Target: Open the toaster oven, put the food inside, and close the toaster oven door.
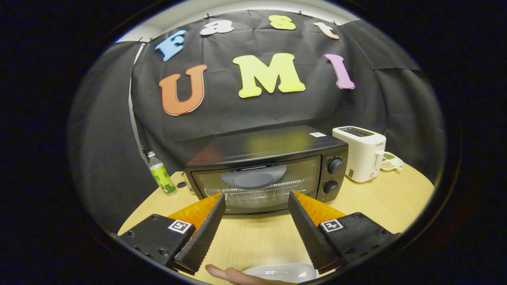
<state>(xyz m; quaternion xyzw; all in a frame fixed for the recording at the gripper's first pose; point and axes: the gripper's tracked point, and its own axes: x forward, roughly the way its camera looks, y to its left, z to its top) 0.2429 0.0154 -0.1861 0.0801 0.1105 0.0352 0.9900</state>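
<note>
Oven (261, 174) sits shut on the table (396, 202) just beyond my fingers (206, 233), tray visible through its glass. My gripper (256, 202) is spread wide, holding nothing. White dish (283, 273) lies below the fingers, a hand (233, 276) touching it; contents unclear.

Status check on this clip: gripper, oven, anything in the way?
Gripper open, holding nothing. Oven just ahead, door shut. Bare table between; hand and white dish beneath the fingers.

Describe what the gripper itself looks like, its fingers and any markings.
The gripper has two black wedge-shaped fingers with ribbed inner faces, orange panels behind them, and black bolted mounting blocks that each carry a small square black-and-white marker tag.
</note>
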